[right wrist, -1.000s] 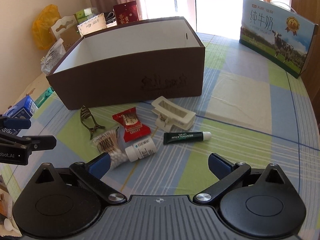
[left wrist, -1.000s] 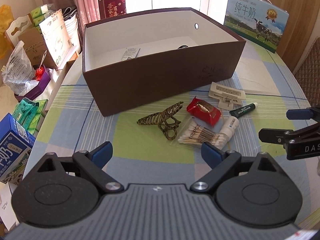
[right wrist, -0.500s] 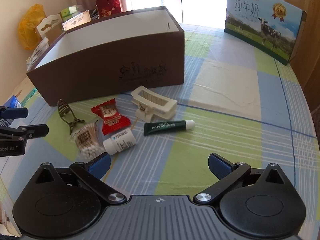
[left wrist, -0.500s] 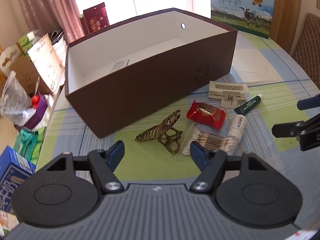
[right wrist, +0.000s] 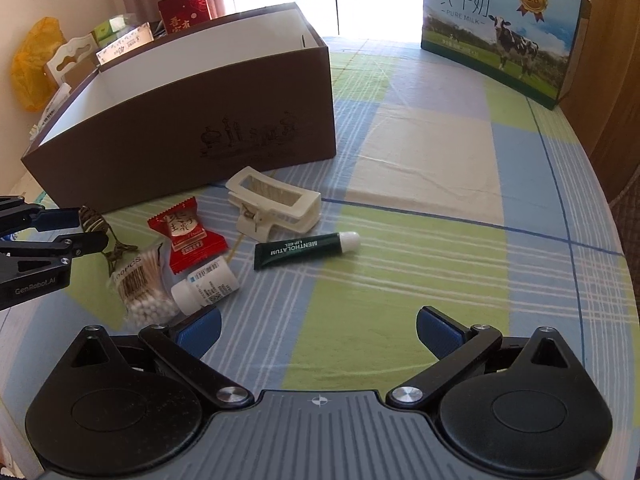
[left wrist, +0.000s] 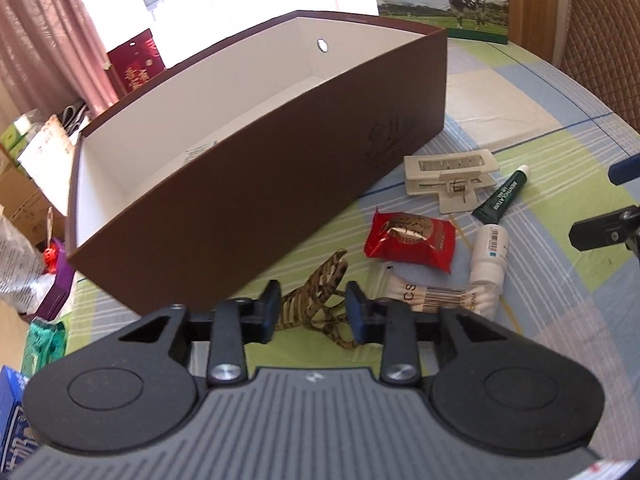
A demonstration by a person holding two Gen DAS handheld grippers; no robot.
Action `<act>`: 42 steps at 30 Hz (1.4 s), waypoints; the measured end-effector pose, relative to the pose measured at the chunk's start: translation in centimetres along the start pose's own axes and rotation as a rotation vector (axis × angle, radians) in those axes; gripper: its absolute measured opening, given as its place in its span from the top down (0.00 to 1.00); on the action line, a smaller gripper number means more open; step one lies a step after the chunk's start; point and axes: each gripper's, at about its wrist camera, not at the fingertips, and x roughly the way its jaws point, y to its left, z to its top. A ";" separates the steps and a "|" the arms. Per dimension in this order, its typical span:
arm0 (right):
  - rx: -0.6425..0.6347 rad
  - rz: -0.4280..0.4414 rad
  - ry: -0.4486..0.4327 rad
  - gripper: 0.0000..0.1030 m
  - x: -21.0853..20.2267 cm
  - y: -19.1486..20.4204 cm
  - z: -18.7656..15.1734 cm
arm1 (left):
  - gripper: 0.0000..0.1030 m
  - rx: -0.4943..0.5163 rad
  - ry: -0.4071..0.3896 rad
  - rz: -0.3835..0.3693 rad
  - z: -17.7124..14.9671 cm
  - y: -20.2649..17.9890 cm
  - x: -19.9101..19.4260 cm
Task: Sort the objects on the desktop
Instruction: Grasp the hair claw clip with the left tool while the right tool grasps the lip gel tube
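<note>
The left gripper point(left wrist: 313, 309) has just been closing and its blue pads now sit either side of the leopard-print hair claw point(left wrist: 320, 296), which lies on the checked tablecloth point(right wrist: 400, 288) just in front of the brown box point(left wrist: 256, 184); whether the pads already press on it I cannot tell. The claw is springy and open-framed, so I would squeeze across its solid spine, confirm it is pinned, then lift straight up before crossing the box wall. The right gripper point(right wrist: 318, 330) hovers with jaws wide and empty, near the cotton swabs point(right wrist: 140, 284) and pill bottle point(right wrist: 206, 282). Beyond lie the red candy point(right wrist: 186, 234), green tube point(right wrist: 306, 248) and white clip point(right wrist: 274, 206), all apart from the claw.
</note>
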 end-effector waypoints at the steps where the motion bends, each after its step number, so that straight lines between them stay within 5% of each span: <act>1: 0.001 -0.001 0.000 0.02 0.1 0.0 0.0 | 0.86 0.002 -0.002 -0.010 -0.1 0.0 0.1; 8: -0.011 -0.003 -0.003 0.02 0.6 -0.1 0.4 | 0.90 0.024 -0.021 0.005 -0.7 0.3 -0.4; 21: -0.077 -0.010 -0.028 0.02 3.2 -0.1 1.5 | 0.98 -0.100 0.031 0.112 -3.5 4.8 -2.0; 32: -0.160 0.026 -0.023 0.02 7.3 0.6 2.3 | 0.93 -0.147 0.046 0.083 -4.0 5.3 -2.1; 38: -0.226 0.052 -0.045 0.21 8.0 1.4 2.4 | 0.93 -0.152 0.050 0.076 -4.1 5.3 -2.0; 42: -0.232 0.053 -0.047 0.21 7.8 1.5 2.1 | 0.93 -0.149 0.054 0.069 -4.1 5.2 -2.0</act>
